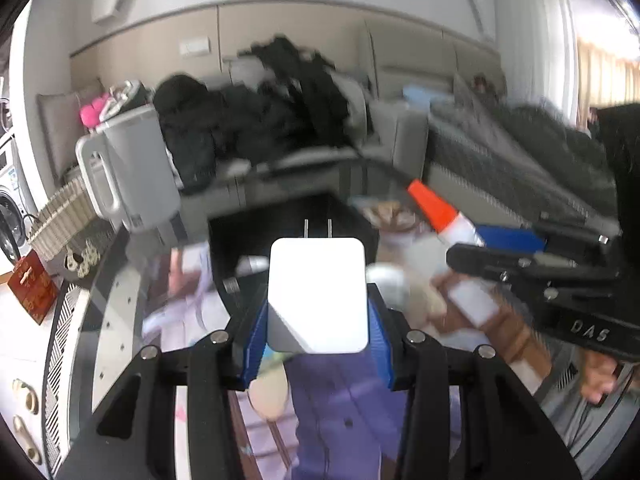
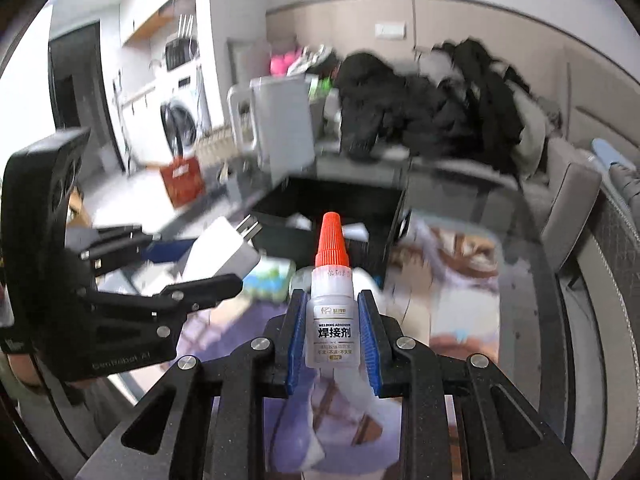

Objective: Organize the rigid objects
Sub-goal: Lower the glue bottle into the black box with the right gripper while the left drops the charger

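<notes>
We see the left tool (image 1: 318,344) clenched on a white plug adapter (image 1: 318,296), its blue pads (image 1: 256,344) pressing the adapter's two sides. The adapter sits upright between them with its two metal prongs pointing away from the camera, toward a black open box (image 1: 280,220) on the surface (image 1: 116,308). In the right wrist view the same adapter (image 2: 222,252) shows to the left, tilted, lifted clear of the surface and held in the left tool (image 2: 208,276).

The right tool (image 2: 331,332) grips a small bottle of welding adhesive (image 2: 331,320), white-bodied with a ribbed orange cap that points up and away. Its blue pads (image 2: 296,340) press on both sides of the bottle's body. From the left wrist view the bottle (image 1: 444,212) appears at the right, tilted with the cap toward the upper left, in the right tool (image 1: 472,248); a hand (image 1: 600,376) holds that tool's handle below.

Both held things hang above the surface, just in front of the black box (image 2: 332,204), which holds a few pale items too blurred to name. The surface is glossy and carries a purple and white printed cloth (image 2: 432,280). Behind the box stands a grey kettle (image 1: 124,168) with a handle, beside a woven basket (image 1: 60,216) and a red box (image 1: 32,284). Farther back, dark clothes (image 2: 420,108) are heaped on a sofa (image 2: 568,176).
</notes>
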The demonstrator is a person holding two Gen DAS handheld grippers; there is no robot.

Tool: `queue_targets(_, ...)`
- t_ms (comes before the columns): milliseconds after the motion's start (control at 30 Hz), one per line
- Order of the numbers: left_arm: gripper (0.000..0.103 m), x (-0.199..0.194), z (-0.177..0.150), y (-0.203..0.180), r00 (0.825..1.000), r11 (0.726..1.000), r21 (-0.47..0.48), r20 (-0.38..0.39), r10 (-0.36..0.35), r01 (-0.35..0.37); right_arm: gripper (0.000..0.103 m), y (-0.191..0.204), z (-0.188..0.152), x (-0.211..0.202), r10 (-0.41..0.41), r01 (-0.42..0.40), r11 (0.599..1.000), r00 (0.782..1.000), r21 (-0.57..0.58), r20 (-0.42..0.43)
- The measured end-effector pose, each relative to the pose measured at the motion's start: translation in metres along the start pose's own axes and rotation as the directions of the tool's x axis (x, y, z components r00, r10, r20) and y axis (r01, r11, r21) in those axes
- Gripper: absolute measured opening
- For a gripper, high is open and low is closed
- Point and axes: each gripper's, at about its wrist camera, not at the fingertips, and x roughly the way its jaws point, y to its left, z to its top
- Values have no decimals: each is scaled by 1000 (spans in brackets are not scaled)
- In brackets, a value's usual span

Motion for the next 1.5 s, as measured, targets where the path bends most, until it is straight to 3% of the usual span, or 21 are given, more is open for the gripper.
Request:
queue_targets(200,43,-5,20,27,996,996,-84,86,27,-20,25,8,23,-12,-18,17,1000,991,6,132)
queue_targets(467,43,8,43,46,981,991,-109,168,92,-74,25,25,57,-3,-11,19,999,978,-37,208)
queue_targets(867,43,52,58,67,986,981,-176,134,103,-79,25,3,91,52,-53,55,998,974,-3,222)
queue_targets(1067,43,81,58,71,992,975,-196,53,116,-103,25,-10,103,97,-55,53,998,987,19,153)
queue_targets(1167,43,107,53,73,992,971,-206,-62,107,-118,25,-16,102,123,-29,26,999,996,45,79)
queue_targets(1333,43,136,40,73,975,970,-205,-203,90,-133,25,-29,90,163,13,-4,993,997,114,-81)
queue_targets(1500,43,147,35,67,961,972,-184,-262,92,-143,25,-37,77,188,28,2,987,982,162,-186)
